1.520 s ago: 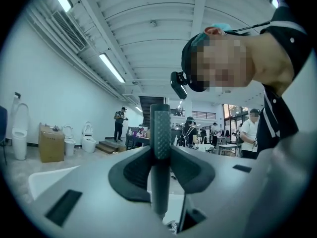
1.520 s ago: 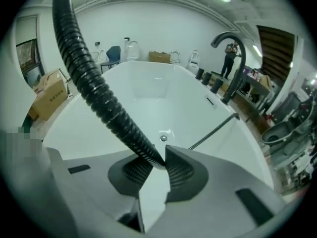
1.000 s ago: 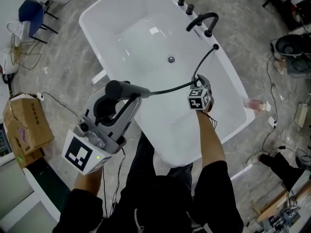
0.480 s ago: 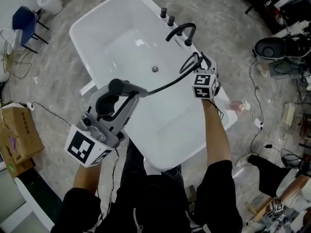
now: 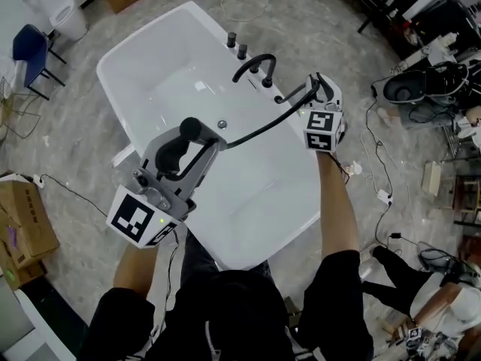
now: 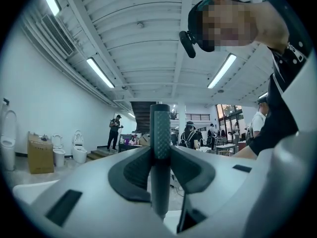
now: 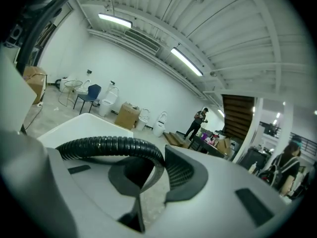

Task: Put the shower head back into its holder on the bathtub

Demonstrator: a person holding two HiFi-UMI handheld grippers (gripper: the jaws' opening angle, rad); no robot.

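The shower head (image 5: 191,129) is a dark grey cylinder, and my left gripper (image 5: 197,140) is shut on it above the near left part of the white bathtub (image 5: 143,43). In the left gripper view the handle (image 6: 160,133) stands upright between the pads of the left gripper (image 6: 160,155). Its black ribbed hose (image 5: 259,128) runs right to my right gripper (image 5: 316,87), which is shut on the hose (image 7: 111,145) over the tub's right rim. There the right gripper (image 7: 144,168) pinches the hose's bend. The black faucet (image 5: 254,63) stands just left of it.
Two black knobs (image 5: 237,45) sit on the rim beyond the faucet. Cardboard boxes (image 5: 21,228), a blue chair (image 5: 27,48) and a toilet (image 5: 57,7) stand left of the tub. Cables (image 5: 382,195) and equipment (image 5: 418,87) lie on the floor to the right.
My right gripper has lifted the hose from inside the tub up to the right rim by the faucet. The left gripper with the shower head has risen a little.
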